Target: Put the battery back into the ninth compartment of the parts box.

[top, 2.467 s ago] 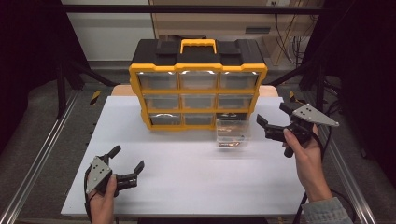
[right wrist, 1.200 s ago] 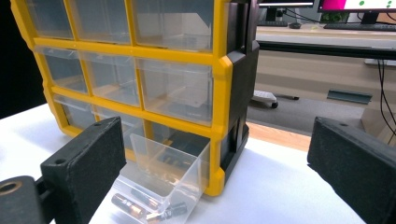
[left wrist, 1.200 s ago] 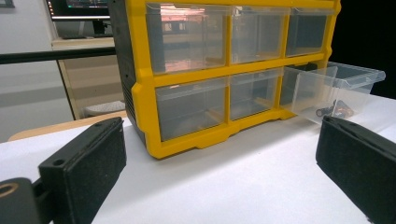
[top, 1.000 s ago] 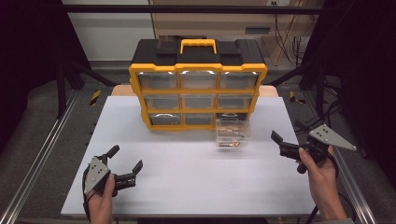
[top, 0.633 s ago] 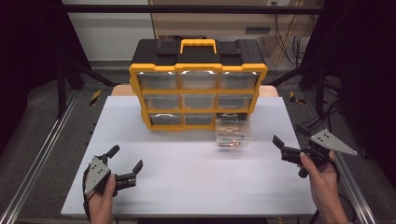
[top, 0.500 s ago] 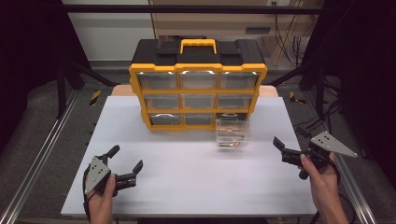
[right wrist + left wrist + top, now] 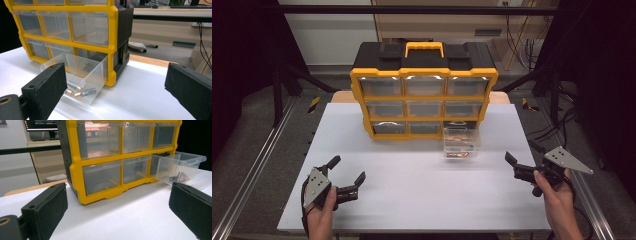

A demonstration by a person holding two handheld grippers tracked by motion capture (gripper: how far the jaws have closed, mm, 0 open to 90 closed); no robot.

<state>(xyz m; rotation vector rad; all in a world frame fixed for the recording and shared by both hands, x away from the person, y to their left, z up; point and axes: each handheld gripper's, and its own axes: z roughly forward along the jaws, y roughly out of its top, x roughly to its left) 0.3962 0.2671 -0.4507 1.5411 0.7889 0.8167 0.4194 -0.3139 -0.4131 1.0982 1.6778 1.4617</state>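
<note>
The clear plastic drawer (image 7: pixel 460 142) stood pulled out of the bottom-right slot of the yellow and black organizer (image 7: pixel 424 90), which had 9 see-through compartments in 3 rows. It rested on the white tabletop (image 7: pixel 412 185), open at the top, its walls transparent. Inside lay a few small dark batteries (image 7: pixel 81 93) with copper-coloured ends, gathered at the front wall. The right claw (image 7: pixel 524 162), at 4 o'clock from the drawer, was spread wide and held nothing. The left claw (image 7: pixel 346 172), at 8 o'clock and well apart from it, was likewise spread wide and empty.
</note>
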